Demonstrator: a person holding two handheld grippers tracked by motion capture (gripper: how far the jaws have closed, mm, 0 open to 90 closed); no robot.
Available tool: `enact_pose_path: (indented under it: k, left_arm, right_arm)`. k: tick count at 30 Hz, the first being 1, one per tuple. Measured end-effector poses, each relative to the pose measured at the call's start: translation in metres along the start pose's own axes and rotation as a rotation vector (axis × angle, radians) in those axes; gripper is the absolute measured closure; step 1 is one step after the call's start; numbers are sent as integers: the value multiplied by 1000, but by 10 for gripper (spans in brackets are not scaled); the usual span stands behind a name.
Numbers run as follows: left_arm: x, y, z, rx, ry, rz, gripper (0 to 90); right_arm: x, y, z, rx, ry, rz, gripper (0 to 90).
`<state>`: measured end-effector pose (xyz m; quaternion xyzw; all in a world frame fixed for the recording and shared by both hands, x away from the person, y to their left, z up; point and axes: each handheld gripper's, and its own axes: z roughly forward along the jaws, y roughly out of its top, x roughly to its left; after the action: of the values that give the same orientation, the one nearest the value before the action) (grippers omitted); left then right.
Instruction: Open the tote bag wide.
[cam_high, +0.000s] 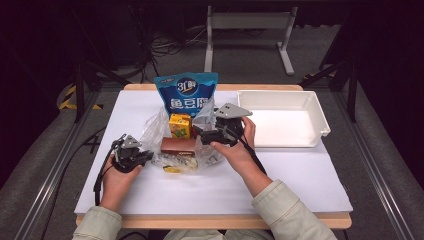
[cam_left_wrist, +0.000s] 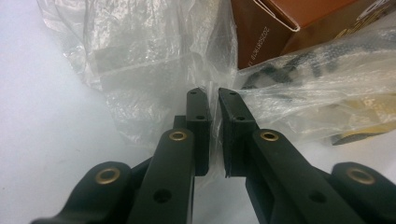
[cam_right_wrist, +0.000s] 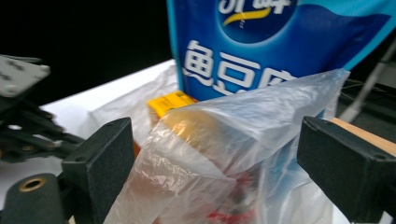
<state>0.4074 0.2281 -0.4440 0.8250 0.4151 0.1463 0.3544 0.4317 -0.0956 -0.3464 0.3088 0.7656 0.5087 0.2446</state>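
Note:
A clear plastic bag (cam_high: 155, 125) lies crumpled mid-table around a yellow box (cam_high: 180, 125) and a brown box (cam_high: 178, 146). Behind them stands a blue snack pouch (cam_high: 186, 95). My left gripper (cam_high: 147, 157) rests low at the bag's left edge. In the left gripper view its jaws (cam_left_wrist: 212, 95) are shut on a fold of the bag's film (cam_left_wrist: 140, 60), with the brown box (cam_left_wrist: 280, 28) beyond. My right gripper (cam_high: 201, 134) is at the bag's right side. In the right gripper view it (cam_right_wrist: 219, 154) is wide open, with a raised peak of the bag (cam_right_wrist: 224, 140) loose between the pads, before the pouch (cam_right_wrist: 261, 42) and the yellow box (cam_right_wrist: 170, 102).
A white tray (cam_high: 320, 112) sits at the back right of the white table board (cam_high: 300, 175). A dark floor with cables and a metal stand lies beyond the table's far edge. In the right gripper view the left gripper (cam_right_wrist: 18, 116) shows at the far left.

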Motion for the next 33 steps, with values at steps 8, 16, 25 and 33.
enact_pose_path:
  k: [8,16,25,33]
  left_arm:
    - [0,0,1,2,-3,3,831]
    - [0,0,0,2,0,5,829]
    - [-1,0,0,-4,1,3,829]
    - [0,1,0,-2,3,12,827]
  right_arm:
    - [-19,-8,12,79,-77,-15,305]
    - [-28,-8,11,78,-113,-39,834]
    - [-38,-14,1,119,-201,-52,895]
    - [-40,-29,4,203,-221,-84,894]
